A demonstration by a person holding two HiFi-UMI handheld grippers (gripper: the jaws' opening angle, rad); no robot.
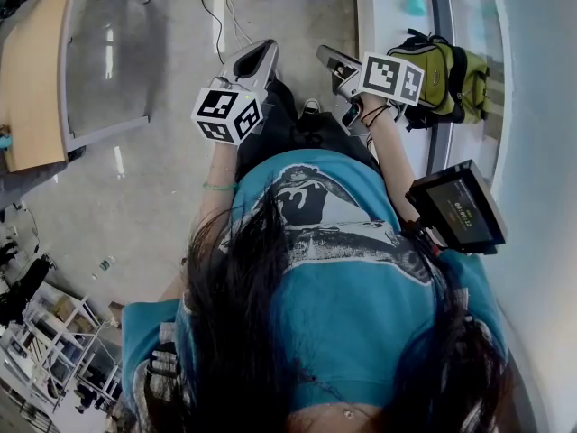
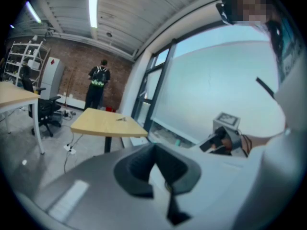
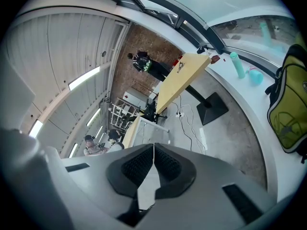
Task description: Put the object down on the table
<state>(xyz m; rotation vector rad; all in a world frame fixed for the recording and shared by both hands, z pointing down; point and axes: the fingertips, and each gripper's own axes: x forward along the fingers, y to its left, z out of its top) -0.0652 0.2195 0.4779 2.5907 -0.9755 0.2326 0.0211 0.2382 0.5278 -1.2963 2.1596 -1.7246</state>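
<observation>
Here, both grippers are seen held out in front of the person's chest in the head view, above a grey floor [image 1: 171,179]. The left gripper [image 1: 263,52] is closed: in the left gripper view its two dark ribbed pads [image 2: 136,169] are pressed together along a thin seam, and nothing is clamped between them. The right gripper [image 1: 325,57] is likewise closed, its jaws meeting tip to tip in the right gripper view with nothing caught in the seam. Which item is meant by the task cannot be told, since neither gripper carries anything. A yellow-green backpack [image 1: 451,84] is seen lying on a white counter [image 1: 379,16], just beside the right gripper, and a teal bottle [image 1: 415,3] lies farther along that same counter. A wooden table [image 1: 36,70] on a grey frame is placed well apart, at the person's left. A small screen [image 1: 460,210] is mounted near the person's right arm. In the left gripper view a second person [image 2: 98,83] is shown far off, standing before a brick wall [image 2: 72,75].
</observation>
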